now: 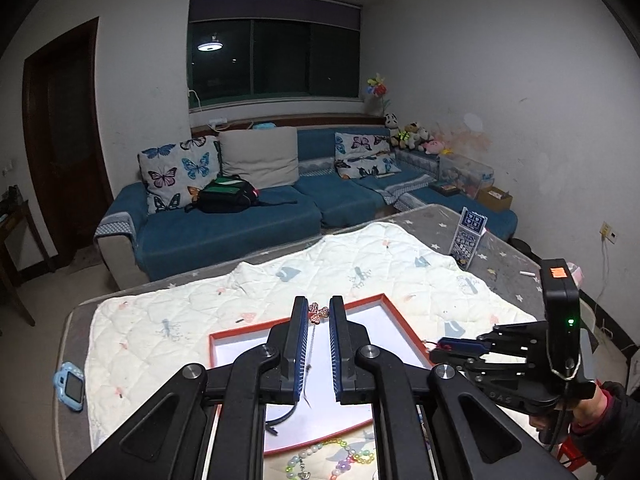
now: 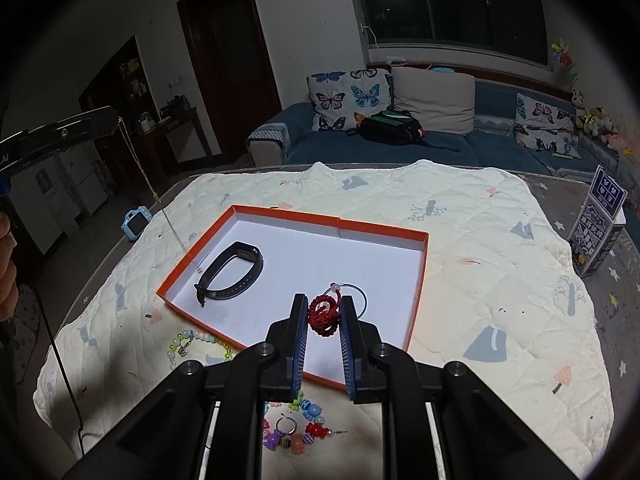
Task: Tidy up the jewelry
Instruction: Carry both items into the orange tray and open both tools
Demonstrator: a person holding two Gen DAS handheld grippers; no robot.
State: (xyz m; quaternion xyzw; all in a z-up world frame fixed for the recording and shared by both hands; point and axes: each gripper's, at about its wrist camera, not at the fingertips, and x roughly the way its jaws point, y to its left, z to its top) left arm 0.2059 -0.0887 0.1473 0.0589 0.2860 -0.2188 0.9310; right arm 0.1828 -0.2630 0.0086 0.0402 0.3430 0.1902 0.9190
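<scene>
Two pieces of jewelry are held up at once. Left hand-held gripper (image 1: 318, 316), black with ribbed blue pads, is clamped on a thin metal chain necklace (image 2: 154, 190) whose small rose-coloured butterfly-shaped pendant (image 1: 318, 314) sits at the fingertips; the fine links hang down from it, their lower end at the near left rim of the tray below. Right hand-held gripper (image 2: 324, 314) is closed on a red braided cord bracelet (image 2: 324, 316), knotted and coiled into a lump, with a pale bead and a thin wire loop showing just beyond its tips. Beneath both hand-held grippers lies a shallow rectangular cardboard tray (image 2: 418, 292), orange outside and smooth white inside, resting on a quilted cream blanket (image 2: 500, 280) printed with small pastel shapes. Inside the tray, left of the right hand-held gripper, a black rubbery wristband (image 2: 234, 276) lies in a flattened oval. On the blanket nearer than the tray, a string of glossy pale and green plastic beads (image 2: 192, 340) lies to the left, and a cluster of bright candy-coloured charms with a metal ring (image 2: 296, 432) lies directly under the right hand-held gripper.
</scene>
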